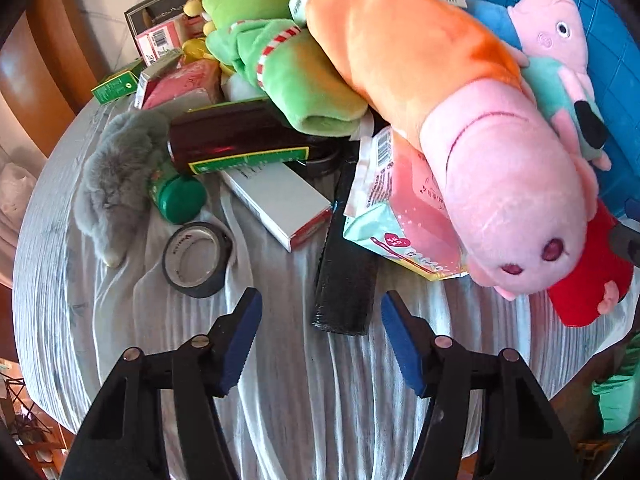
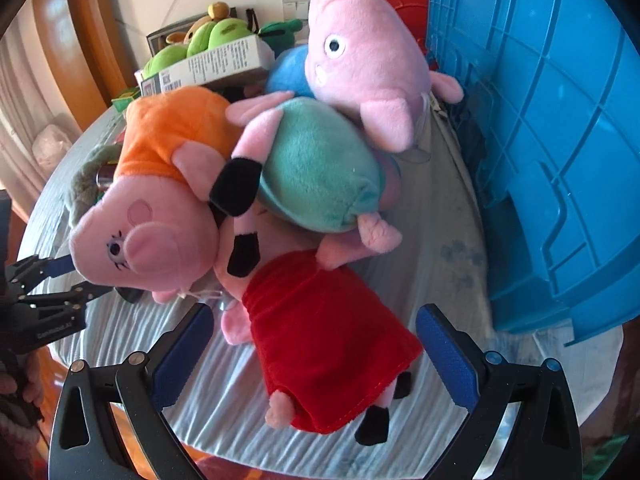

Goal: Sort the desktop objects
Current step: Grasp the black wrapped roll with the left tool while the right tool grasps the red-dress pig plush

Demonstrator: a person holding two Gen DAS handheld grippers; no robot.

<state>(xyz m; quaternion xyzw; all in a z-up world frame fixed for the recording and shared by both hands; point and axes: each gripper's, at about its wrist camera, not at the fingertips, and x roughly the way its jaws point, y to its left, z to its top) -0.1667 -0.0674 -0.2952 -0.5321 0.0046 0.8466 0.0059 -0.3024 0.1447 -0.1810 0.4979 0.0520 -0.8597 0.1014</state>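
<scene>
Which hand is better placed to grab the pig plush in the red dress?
Right. Its open claw already straddles the red-dress pig; the left claw faces the black roll.

The black roll (image 1: 346,276) runs up under the pink packet (image 1: 400,208) and the bottle (image 1: 240,140), so its far end is hidden. The red-dress pig (image 2: 328,344) has its head buried beneath the orange pig (image 2: 160,208) and the teal pig (image 2: 320,168). The blue crate (image 2: 560,140) is cut off by the right edge, and print on the white box (image 2: 216,64) is too small to read.
</scene>
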